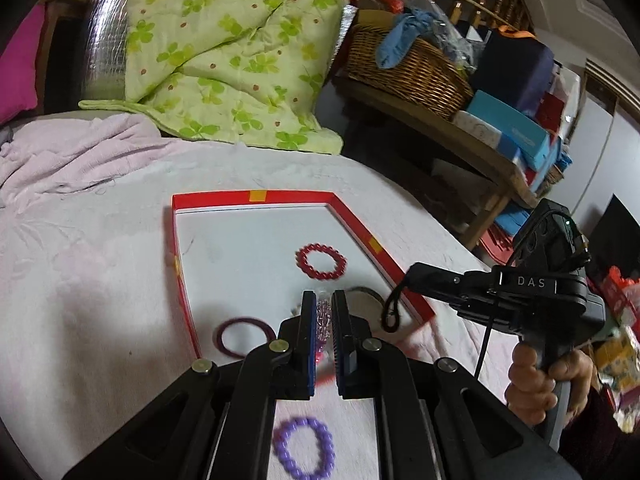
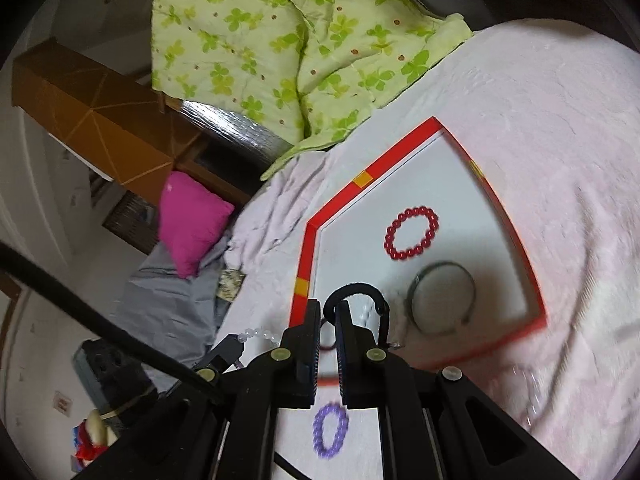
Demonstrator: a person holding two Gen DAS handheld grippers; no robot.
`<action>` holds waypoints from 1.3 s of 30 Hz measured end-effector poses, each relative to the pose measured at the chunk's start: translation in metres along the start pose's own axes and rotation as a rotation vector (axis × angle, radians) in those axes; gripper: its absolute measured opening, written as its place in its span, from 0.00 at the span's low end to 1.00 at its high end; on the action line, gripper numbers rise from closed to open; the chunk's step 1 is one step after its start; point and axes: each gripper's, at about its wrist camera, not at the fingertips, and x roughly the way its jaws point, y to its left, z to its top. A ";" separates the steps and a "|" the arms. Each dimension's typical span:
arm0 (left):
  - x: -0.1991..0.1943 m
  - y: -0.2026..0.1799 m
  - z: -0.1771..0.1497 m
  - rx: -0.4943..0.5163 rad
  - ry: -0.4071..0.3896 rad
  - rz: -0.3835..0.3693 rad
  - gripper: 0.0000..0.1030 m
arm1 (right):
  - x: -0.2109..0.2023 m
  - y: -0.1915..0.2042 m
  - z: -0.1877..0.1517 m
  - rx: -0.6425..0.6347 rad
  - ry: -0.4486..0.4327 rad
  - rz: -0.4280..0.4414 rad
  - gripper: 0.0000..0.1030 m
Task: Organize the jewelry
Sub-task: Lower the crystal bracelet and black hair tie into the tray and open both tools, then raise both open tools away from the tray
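Observation:
A red-rimmed white tray (image 1: 256, 196) (image 2: 362, 180) lies on the pale pink bedspread. In it lie a red bead bracelet (image 1: 321, 261) (image 2: 412, 233), a dark maroon bangle (image 1: 240, 336) and a thin green bangle (image 2: 442, 298). My left gripper (image 1: 324, 300) is shut on a clear bead bracelet (image 1: 323, 316) above the tray. My right gripper (image 2: 328, 308) (image 1: 404, 280) is shut on a black hair tie (image 2: 356, 292) (image 1: 390, 312) over the tray's near right edge. A purple bead bracelet (image 1: 304, 450) (image 2: 330, 428) lies on the bedspread in front of the tray.
A green clover quilt (image 1: 236, 52) (image 2: 296, 40) lies behind the tray. A wicker basket (image 1: 408, 68) and boxes sit on a wooden bench at the right. A magenta pillow (image 2: 192, 224) lies beside the bed.

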 end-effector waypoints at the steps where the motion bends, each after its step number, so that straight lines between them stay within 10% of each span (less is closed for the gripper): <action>1: 0.006 0.000 0.003 0.008 0.005 0.017 0.07 | 0.007 0.002 0.005 0.003 0.001 -0.007 0.08; 23: 0.088 0.051 0.020 -0.028 0.142 0.200 0.10 | 0.144 -0.006 0.057 0.091 0.087 -0.180 0.10; 27: 0.085 0.045 0.017 -0.009 0.150 0.245 0.48 | 0.129 -0.004 0.059 0.093 0.063 -0.184 0.10; 37: 0.048 0.019 0.001 0.046 0.112 0.388 0.67 | 0.053 -0.004 0.054 0.031 -0.009 -0.246 0.14; 39: 0.041 0.012 -0.007 0.064 0.116 0.416 0.68 | 0.036 -0.008 0.053 0.047 -0.032 -0.250 0.37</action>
